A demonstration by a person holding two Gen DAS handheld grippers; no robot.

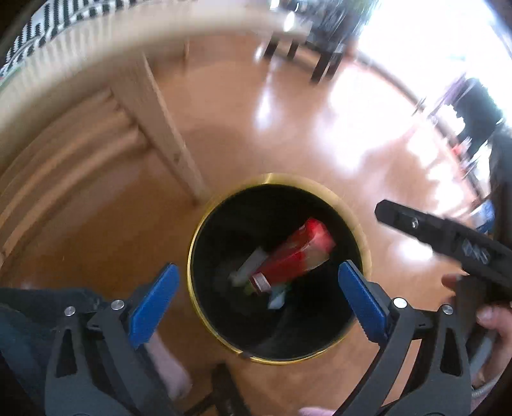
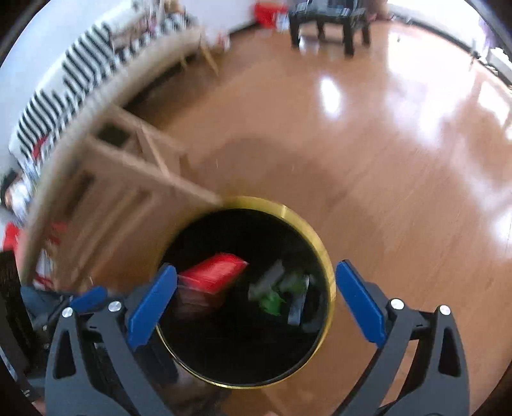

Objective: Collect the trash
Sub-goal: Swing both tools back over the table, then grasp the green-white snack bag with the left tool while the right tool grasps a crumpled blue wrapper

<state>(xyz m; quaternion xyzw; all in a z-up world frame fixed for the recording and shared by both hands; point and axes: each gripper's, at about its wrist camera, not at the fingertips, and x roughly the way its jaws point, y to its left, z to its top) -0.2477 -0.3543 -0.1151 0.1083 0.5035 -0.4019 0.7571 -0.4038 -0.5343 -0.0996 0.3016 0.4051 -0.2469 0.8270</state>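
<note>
A round black bin with a gold rim [image 1: 192,256] stands on the wood floor, seen from above in both views [image 2: 323,256]. Inside lie a red packet [image 1: 297,256] [image 2: 214,272], grey and white scraps [image 1: 249,268] and a green piece [image 2: 272,300]. My left gripper [image 1: 259,284] hangs open and empty over the bin's mouth. My right gripper [image 2: 256,284] is also open and empty above the bin. The right gripper's black body [image 1: 448,243] shows at the right of the left wrist view.
A light wooden table leg and frame [image 1: 160,118] [image 2: 134,172] stand just left of the bin. Black-and-white striped cloth [image 2: 64,92] lies on the table. A dark small table [image 2: 329,22] stands far across the shiny floor. The person's trousers [image 1: 28,320] are at lower left.
</note>
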